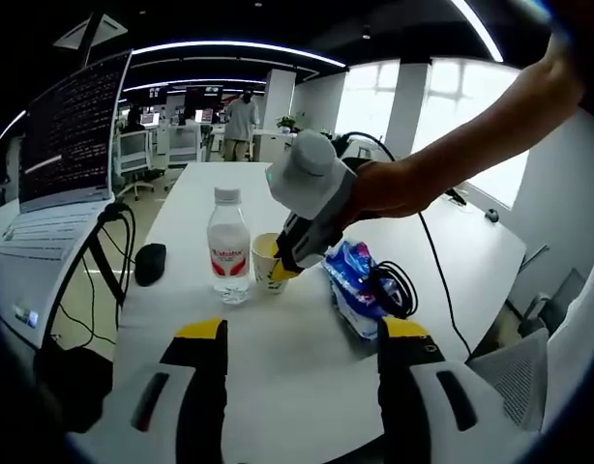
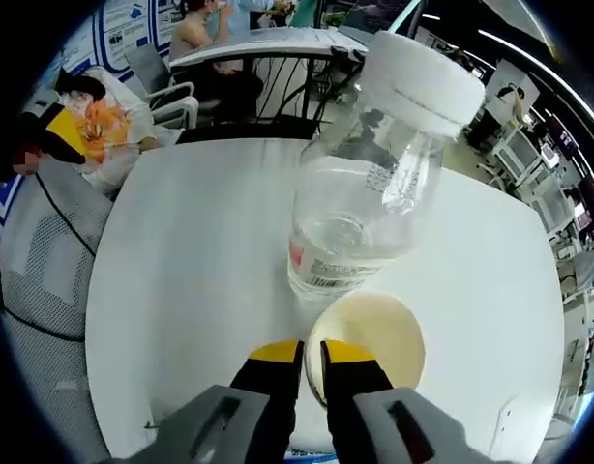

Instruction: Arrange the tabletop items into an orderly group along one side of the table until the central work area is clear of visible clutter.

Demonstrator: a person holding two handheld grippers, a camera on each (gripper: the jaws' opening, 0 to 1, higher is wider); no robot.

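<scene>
At frame centre, my right gripper (image 2: 311, 356) pinches the paper cup (image 1: 265, 263) rim beside the water bottle (image 1: 228, 245). I'd lift slowly (bottle touching). Left gripper (image 1: 302, 333) hangs wide open below.

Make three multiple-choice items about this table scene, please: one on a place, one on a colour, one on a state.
1. Where is the paper cup standing?
A. right beside the water bottle
B. on the laptop
C. on the floor

2. What colour is the cap of the water bottle?
A. red
B. white
C. black

3. How is the right hand-held gripper?
A. wide open above the table
B. shut on the black mouse
C. shut on the rim of the paper cup

Answers: 1 A, cup and bottle stand side by side on the white table. 2 B, the cap looks white in both views. 3 C, its yellow tips pinch the cup's rim.
</scene>
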